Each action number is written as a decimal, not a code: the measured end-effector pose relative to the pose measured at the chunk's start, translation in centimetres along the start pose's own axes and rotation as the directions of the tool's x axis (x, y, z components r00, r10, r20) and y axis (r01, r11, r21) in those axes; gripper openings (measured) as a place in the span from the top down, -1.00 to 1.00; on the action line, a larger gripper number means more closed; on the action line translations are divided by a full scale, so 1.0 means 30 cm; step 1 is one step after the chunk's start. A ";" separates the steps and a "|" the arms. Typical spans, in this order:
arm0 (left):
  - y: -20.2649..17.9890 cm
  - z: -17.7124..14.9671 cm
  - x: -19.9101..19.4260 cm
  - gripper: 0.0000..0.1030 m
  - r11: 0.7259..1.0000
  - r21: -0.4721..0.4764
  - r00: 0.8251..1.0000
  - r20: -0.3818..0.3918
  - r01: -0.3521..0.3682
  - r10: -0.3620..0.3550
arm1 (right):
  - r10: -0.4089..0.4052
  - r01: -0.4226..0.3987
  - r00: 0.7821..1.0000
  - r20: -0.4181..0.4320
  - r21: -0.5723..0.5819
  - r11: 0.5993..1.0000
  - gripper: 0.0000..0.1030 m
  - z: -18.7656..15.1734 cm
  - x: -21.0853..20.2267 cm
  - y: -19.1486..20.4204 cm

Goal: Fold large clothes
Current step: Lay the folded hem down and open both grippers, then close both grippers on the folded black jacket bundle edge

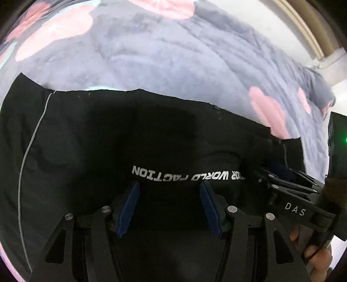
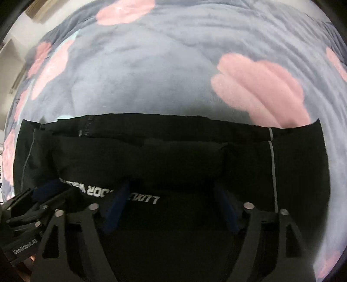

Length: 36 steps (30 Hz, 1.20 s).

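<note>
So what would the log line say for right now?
garment: black lettered garment folded on grey-pink blanket | left gripper: open, over lettering | right gripper: open, over near fold

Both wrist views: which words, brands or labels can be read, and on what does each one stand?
"WORLD FACTION": white print on the black garment, upside down; the word before it is folded away.
"DAS": on the right claw.
"GenRobot.AI": on the left claw.
Garment print in the right wrist view: blurred, partly hidden.

Dim indoor light. Black garment [image 1: 86, 141] loses detail in shadow; grey-pink blanket [image 2: 151, 76] smeared by motion blur. Strong fisheye bending, dark vignette at corners. Pale wall [image 1: 249, 13] overexposed.
</note>
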<state>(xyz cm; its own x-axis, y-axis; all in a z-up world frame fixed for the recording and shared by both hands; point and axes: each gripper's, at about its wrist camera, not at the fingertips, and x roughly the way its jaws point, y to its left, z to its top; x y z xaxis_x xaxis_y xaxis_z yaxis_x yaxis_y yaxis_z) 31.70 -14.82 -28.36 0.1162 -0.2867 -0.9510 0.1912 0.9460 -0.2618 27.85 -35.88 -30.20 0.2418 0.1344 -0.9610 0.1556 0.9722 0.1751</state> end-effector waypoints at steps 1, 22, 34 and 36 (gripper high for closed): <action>-0.015 0.001 0.009 -0.16 0.999 0.024 1.000 0.003 -0.025 0.025 | -0.004 0.004 1.000 0.003 -0.005 1.000 -0.58 -0.009 0.003 -0.005; 0.404 -0.272 -0.504 -0.19 0.992 -0.117 0.969 0.232 -0.055 0.081 | 0.018 -0.039 0.993 0.115 0.187 0.982 -0.61 -0.445 -0.450 -0.537; 0.595 -0.336 -0.490 -0.19 0.969 -0.241 0.979 0.179 -0.049 0.094 | 0.056 -0.072 0.995 0.080 0.214 0.974 -0.65 -0.483 -0.375 -0.565; 0.599 -0.332 -0.471 -0.19 0.970 -0.236 0.982 0.162 -0.055 0.095 | 0.058 -0.072 0.996 0.073 0.209 0.975 -0.65 -0.462 -0.334 -0.540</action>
<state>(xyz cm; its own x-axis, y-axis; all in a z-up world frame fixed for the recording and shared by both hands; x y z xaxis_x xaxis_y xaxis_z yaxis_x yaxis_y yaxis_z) 23.80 7.73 -21.26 0.2901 -0.2166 -0.9322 -0.0505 0.9692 -0.2409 9.62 -50.33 -26.37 0.3200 0.1758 -0.9310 0.3348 0.8982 0.2847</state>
